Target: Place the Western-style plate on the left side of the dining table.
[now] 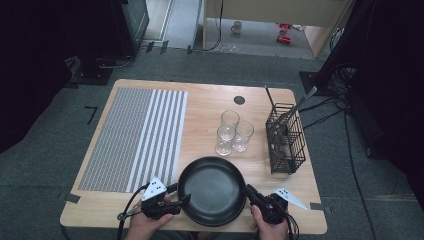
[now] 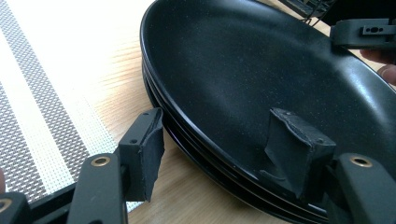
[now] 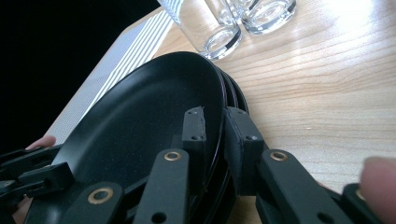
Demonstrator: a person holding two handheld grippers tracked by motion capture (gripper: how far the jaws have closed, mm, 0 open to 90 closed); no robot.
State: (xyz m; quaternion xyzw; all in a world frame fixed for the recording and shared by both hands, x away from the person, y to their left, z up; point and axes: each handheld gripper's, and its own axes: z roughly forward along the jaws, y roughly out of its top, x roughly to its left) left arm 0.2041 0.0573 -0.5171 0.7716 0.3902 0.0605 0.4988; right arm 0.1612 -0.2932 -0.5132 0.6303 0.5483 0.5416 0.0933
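Right tongs (image 3: 215,140) pinch the near-right rim of the stacked black plates (image 1: 212,190) at the surface's (image 1: 210,105) front edge, while left tongs (image 2: 224,149) straddle the opposite rim, spread.

Black plates (image 1: 212,189), grey-and-white striped mat (image 1: 135,137), light wood table (image 1: 205,107), seemingly clear glasses (image 1: 233,132)

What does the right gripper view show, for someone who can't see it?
Black tongs pinch the rim of a stack of black plates on a wooden table. Clear glasses stand behind, beside a striped mat.
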